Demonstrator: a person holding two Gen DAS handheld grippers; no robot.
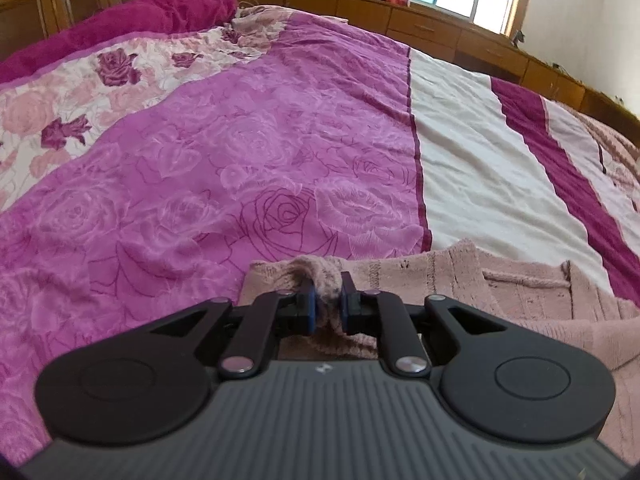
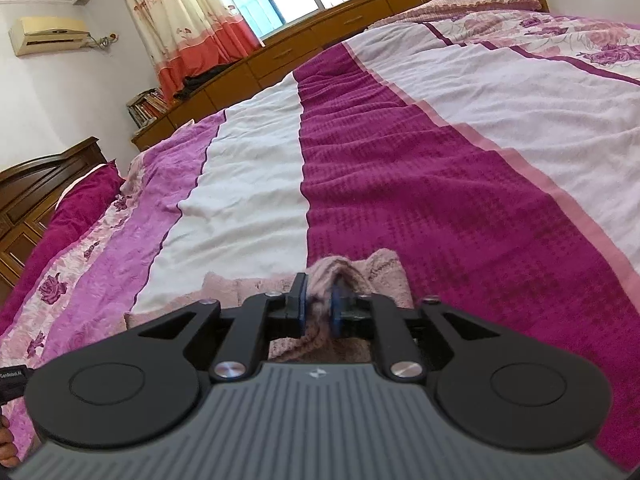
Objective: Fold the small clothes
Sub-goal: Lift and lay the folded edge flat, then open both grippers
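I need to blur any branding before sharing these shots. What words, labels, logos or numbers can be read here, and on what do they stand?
"GenRobot.AI": white print on the black tag at the right wrist view's left edge; the first letters are cropped and blurred.
Small pale emblem, no letters: on each tool's grey ribbed body.
Book spines on the wooden shelf: too small to read.

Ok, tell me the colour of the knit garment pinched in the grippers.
Dusty pink knit garment, clearest in the left wrist view.

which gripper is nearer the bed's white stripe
Left. The left gripper pinches the pink sweater beside the white stripe; the right gripper holds it over the magenta band.
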